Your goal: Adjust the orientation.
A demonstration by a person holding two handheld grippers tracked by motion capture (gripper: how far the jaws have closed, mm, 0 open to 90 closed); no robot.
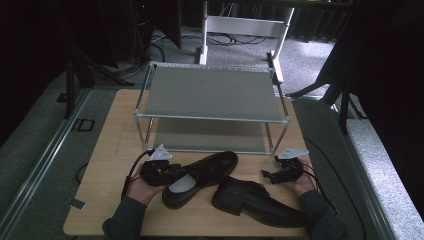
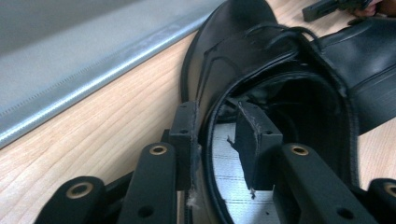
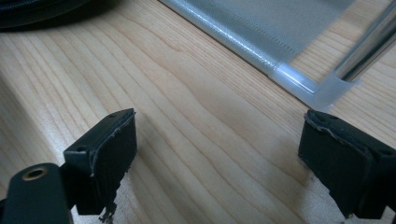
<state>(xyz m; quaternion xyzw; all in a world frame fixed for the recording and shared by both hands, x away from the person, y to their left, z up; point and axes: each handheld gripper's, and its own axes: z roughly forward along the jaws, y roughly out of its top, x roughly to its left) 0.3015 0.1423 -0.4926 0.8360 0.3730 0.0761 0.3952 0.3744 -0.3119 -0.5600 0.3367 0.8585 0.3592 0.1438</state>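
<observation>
Pinching the collar of one shoe (image 2: 261, 56), the left claw (image 2: 217, 140) has begun. Beyond it, the rack (image 1: 210, 95) holds nothing; the right claw (image 3: 219, 158) gapes, holding nothing, and the second shoe (image 1: 255, 200) lies beside it.

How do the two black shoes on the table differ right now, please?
The left shoe points toward the rack, its pale insole showing; the right shoe lies crosswise nearer the person. The left tongs straddle the left shoe's side wall, one finger inside; the right shoe is untouched, with the right tongs open over bare table. Both are black lace-ups.

Black jaws with brass-ringed holes; sleeves (image 1: 125, 220) seemingly dark green
</observation>
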